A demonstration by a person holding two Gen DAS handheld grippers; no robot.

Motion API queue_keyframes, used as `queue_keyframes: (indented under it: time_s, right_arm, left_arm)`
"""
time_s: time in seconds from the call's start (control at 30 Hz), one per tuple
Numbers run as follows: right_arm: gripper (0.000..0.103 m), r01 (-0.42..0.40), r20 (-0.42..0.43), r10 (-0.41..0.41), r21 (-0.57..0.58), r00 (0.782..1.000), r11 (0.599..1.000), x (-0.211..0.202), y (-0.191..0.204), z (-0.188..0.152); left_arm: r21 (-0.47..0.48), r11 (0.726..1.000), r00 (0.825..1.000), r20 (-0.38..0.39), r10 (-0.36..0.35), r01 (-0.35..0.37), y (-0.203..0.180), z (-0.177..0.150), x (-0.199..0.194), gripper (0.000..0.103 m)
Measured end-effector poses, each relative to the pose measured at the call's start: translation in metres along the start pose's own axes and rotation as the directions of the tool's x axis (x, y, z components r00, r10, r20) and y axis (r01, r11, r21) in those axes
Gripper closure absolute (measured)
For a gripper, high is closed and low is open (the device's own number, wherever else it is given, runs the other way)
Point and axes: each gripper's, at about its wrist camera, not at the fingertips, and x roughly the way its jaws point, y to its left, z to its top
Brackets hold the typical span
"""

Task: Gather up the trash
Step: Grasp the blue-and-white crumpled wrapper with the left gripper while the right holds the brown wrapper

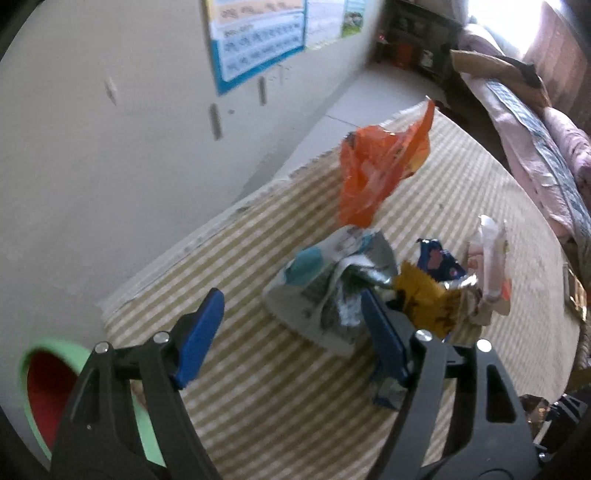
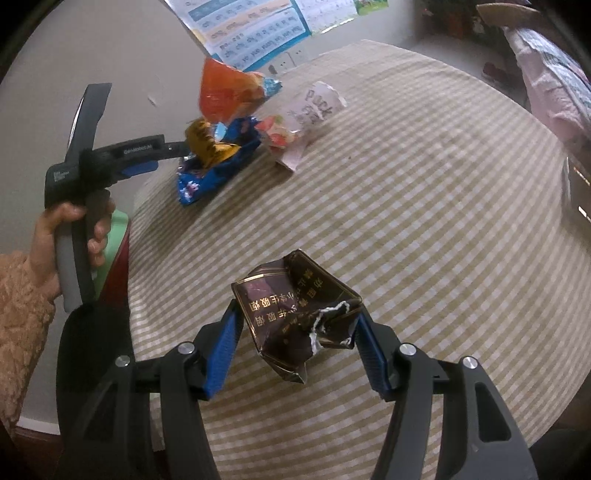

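Right gripper (image 2: 295, 343) clamps the brown pack (image 2: 295, 325); left gripper (image 1: 291, 332), open and empty, faces the wrapper pile (image 1: 347, 284) at 1 o'clock.

The green-rimmed bin (image 1: 37, 387) is cut off by the left claw's arm. The wall poster (image 2: 251, 33) runs off the top edge, its print blurred. The left claw's (image 2: 184, 146) tips hide behind wrappers.

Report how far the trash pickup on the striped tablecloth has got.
Done: nothing visibly binned; the green bin with its red inside sits past the table edge, contents unseen. In hand: the right gripper is clamped on the crumpled brown pack; the left gripper hangs open over the silver wrapper. Left: the orange bag, blue wrapper, yellow wrapper and white packet lie on the table.
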Motion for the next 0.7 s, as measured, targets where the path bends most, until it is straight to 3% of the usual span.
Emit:
queue_keyframes:
  time_s: [0.2, 0.3, 0.43, 0.47, 0.5, 0.7]
  right_arm:
    - [0.045, -0.011, 0.007, 0.011, 0.007, 1.0, 1.0, 0.0, -0.004, 0.0]
    - [0.045, -0.018, 0.014, 0.018, 0.006, 1.0, 1.0, -0.002, -0.005, 0.0]
    - [0.045, -0.028, 0.019, 0.027, 0.007, 0.999, 1.0, -0.004, -0.006, 0.0]
    - [0.045, -0.029, 0.022, 0.029, 0.008, 0.999, 1.0, -0.005, -0.006, 0.0]
    - [0.045, -0.03, 0.026, 0.03, 0.009, 0.999, 1.0, -0.006, -0.006, 0.001]
    - [0.045, -0.025, 0.044, 0.025, 0.001, 0.999, 1.0, -0.012, -0.004, 0.0]
  left_arm:
    - [0.024, 0.999, 0.999, -0.041, -0.024, 0.025, -0.009, 0.012, 0.017, 0.033]
    - [-0.004, 0.999, 0.998, -0.049, -0.048, 0.048, -0.011, 0.014, 0.019, 0.053]
    - [-0.038, 0.998, 0.997, -0.055, -0.047, 0.045, -0.011, 0.012, 0.016, 0.067]
    - [-0.054, 0.998, 0.997, -0.053, -0.048, 0.045, -0.009, 0.011, 0.014, 0.073]
    - [-0.065, 0.997, 0.997, -0.055, -0.048, 0.044, -0.008, 0.009, 0.012, 0.086]
    - [-0.093, 0.995, 0.995, -0.084, -0.046, 0.038, -0.007, -0.027, -0.013, 0.089]
